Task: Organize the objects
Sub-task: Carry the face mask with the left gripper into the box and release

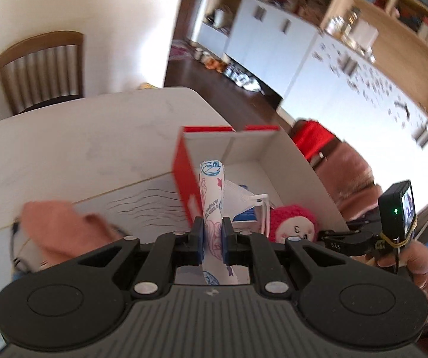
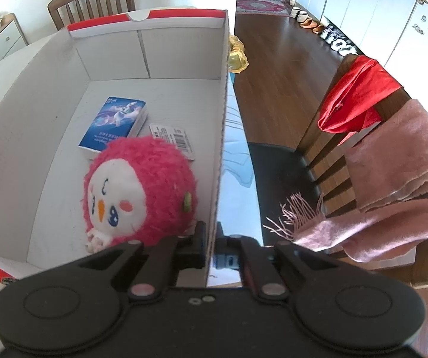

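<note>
1. Left wrist view: the left gripper (image 1: 212,232) has its jaws pinching a printed paper-wrapped packet (image 1: 212,191) that stands upright above the near edge of the red-and-white cardboard box (image 1: 297,161). A white face mask (image 1: 240,197) and a pink plush toy (image 1: 294,223) lie inside the box, which rests on the white surface (image 1: 80,137). A pink cloth (image 1: 62,226) lies at left.
2. Right wrist view: the right gripper (image 2: 211,238) has its jaws pinching the box's right wall (image 2: 221,137). Inside the box lie the plush (image 2: 139,191), a blue packet (image 2: 115,125) and a barcode tag (image 2: 172,138)
</note>
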The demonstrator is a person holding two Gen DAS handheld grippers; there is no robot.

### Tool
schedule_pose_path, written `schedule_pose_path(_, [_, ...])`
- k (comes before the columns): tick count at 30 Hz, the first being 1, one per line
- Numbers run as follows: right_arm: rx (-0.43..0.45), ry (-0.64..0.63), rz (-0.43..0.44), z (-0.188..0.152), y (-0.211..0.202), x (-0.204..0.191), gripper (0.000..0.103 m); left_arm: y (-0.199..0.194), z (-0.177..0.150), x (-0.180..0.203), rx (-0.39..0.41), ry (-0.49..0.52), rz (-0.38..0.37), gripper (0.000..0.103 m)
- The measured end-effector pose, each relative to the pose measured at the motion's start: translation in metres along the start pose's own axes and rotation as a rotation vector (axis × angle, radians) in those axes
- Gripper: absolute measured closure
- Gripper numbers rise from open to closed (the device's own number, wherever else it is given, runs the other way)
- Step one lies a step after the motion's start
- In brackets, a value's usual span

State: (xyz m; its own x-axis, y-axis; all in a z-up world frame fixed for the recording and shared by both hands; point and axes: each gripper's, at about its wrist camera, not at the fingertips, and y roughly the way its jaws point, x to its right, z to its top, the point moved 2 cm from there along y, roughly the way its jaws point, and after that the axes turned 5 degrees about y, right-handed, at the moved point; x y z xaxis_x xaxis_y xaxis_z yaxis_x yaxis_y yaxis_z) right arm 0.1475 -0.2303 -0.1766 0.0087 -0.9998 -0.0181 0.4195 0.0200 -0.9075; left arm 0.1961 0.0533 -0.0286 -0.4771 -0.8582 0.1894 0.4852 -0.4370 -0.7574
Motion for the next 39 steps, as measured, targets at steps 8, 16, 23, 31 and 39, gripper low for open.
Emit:
schedule_pose_path(8, [-0.001, -0.015, 0.008, 0.001, 0.0, 0.0, 0.099, 0.067, 0.011, 0.056, -0.14, 0.165, 0.029, 0.092])
schedule_pose_path(16, [-0.006, -0.031, 0.013, 0.001, 0.001, 0.001, 0.099, 0.125, 0.0, 0.085, -0.291, 0.298, 0.11, 0.092])
schedule_pose_path(23, [-0.011, -0.036, 0.016, 0.002, 0.0, 0.001, 0.099, 0.16, -0.015, 0.093, -0.404, 0.347, 0.158, 0.092])
schedule_pose_path(31, [-0.014, -0.038, 0.022, 0.002, 0.0, 0.002, 0.098, 0.174, -0.019, 0.093, -0.457, 0.335, 0.167, 0.091])
schedule_pose_path(39, [-0.014, -0.042, 0.023, 0.003, -0.001, 0.002, 0.098, 0.175, -0.022, 0.098, -0.449, 0.314, 0.118, 0.048])
